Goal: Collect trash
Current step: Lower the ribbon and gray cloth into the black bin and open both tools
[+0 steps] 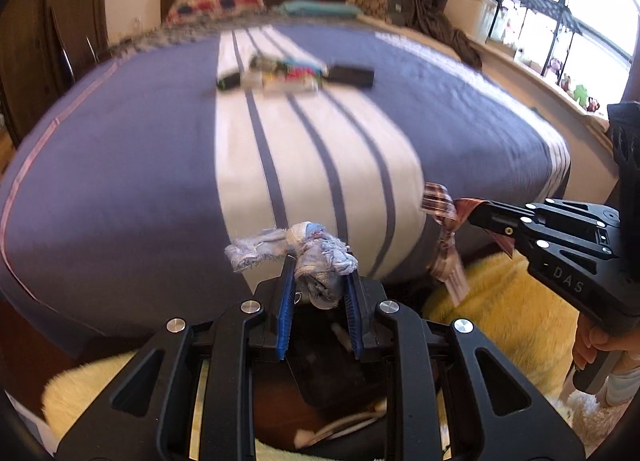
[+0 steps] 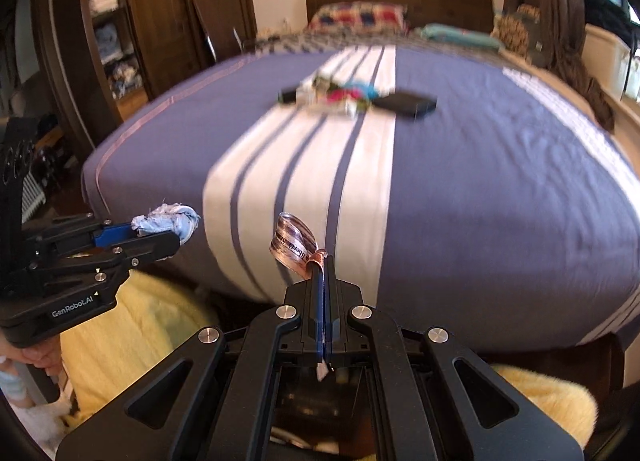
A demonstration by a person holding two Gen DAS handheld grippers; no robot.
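Observation:
My left gripper (image 1: 318,275) is shut on a crumpled pale blue rag (image 1: 304,253), held just off the foot of the bed; it also shows in the right wrist view (image 2: 168,221). My right gripper (image 2: 323,261) is shut on a striped printed ribbon (image 2: 292,239), also seen in the left wrist view (image 1: 442,217). A pile of colourful scraps and wrappers (image 1: 286,73) lies in the middle of the bed (image 2: 344,95), far from both grippers.
The bed has a purple cover with a white striped band (image 1: 304,149). A black flat object (image 2: 406,103) and a small dark object (image 2: 288,95) lie beside the pile. Yellow fluffy fabric (image 1: 508,309) sits below the grippers. A wardrobe (image 2: 120,29) stands left, a windowsill (image 1: 560,81) right.

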